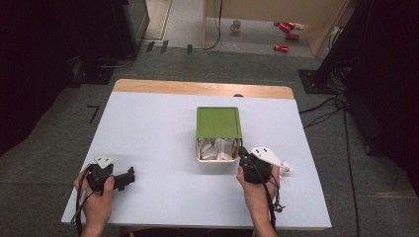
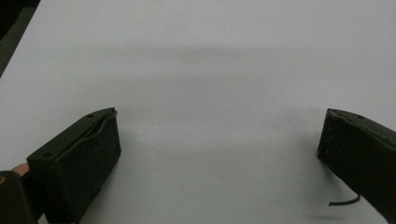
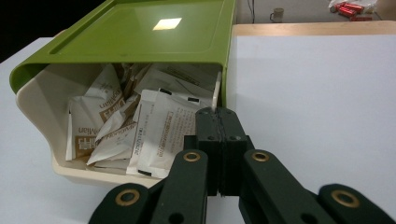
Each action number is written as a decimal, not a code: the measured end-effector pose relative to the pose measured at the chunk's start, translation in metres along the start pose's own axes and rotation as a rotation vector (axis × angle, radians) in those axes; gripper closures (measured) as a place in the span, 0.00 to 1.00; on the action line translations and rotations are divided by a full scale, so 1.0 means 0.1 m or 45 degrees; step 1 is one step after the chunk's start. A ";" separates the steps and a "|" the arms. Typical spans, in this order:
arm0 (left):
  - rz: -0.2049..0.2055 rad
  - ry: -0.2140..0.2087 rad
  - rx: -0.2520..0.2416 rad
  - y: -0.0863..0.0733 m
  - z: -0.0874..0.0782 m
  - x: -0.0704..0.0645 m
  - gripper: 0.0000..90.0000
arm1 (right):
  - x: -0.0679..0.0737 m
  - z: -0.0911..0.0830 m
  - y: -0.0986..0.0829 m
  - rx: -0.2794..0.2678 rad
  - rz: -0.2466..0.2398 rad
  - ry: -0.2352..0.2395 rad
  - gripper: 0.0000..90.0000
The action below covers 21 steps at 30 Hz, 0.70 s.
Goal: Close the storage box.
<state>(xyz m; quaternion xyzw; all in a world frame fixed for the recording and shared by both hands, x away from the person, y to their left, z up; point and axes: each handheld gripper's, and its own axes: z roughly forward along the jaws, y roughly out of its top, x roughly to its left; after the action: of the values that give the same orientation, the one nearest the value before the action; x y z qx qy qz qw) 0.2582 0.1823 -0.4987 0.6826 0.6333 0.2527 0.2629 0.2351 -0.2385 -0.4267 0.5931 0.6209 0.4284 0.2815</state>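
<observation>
A box with a green lid (image 1: 218, 121) stands mid-table, and its cream drawer (image 1: 199, 157) is pulled out toward me. Several white sachets (image 3: 161, 128) with brown print lie inside the drawer (image 3: 44, 100). My right gripper (image 1: 242, 151) is at the drawer's right front corner. Seen from the right gripper view, the right gripper (image 3: 217, 113) has its jaws pressed together on the thin right wall of the drawer. At the table's front left, my left gripper (image 1: 130, 177) rests low. The left gripper (image 2: 219, 116) has its jaws wide apart over bare white table.
A white sachet (image 1: 285, 169) lies on the table just right of my right hand. The white table top (image 1: 153, 133) has a wooden strip (image 1: 197, 88) along its far edge. Cables and dark stands crowd the floor at both sides.
</observation>
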 end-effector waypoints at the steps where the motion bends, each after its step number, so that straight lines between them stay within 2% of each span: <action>1: 0.000 0.000 0.000 0.00 0.00 0.00 0.00 | 0.01 0.01 0.00 -0.001 0.004 -0.005 1.00; 12: -0.001 0.000 0.000 0.00 0.00 0.00 0.00 | 0.01 0.02 0.00 -0.009 0.004 -0.018 1.00; 17: 0.000 0.000 0.000 0.00 0.00 0.00 0.00 | -0.01 0.01 0.00 -0.003 0.013 0.003 1.00; 19: 0.000 0.000 0.000 0.00 0.00 0.00 0.00 | -0.05 0.00 0.00 -0.003 0.030 0.036 0.95; 21: 0.000 0.000 0.000 0.00 0.00 0.00 0.00 | -0.07 -0.02 0.01 -0.017 0.032 0.061 0.84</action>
<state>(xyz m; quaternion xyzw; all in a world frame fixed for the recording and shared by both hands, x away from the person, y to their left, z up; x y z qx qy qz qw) 0.2581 0.1823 -0.4987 0.6828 0.6331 0.2527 0.2629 0.2347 -0.2461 -0.4260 0.5884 0.6172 0.4501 0.2652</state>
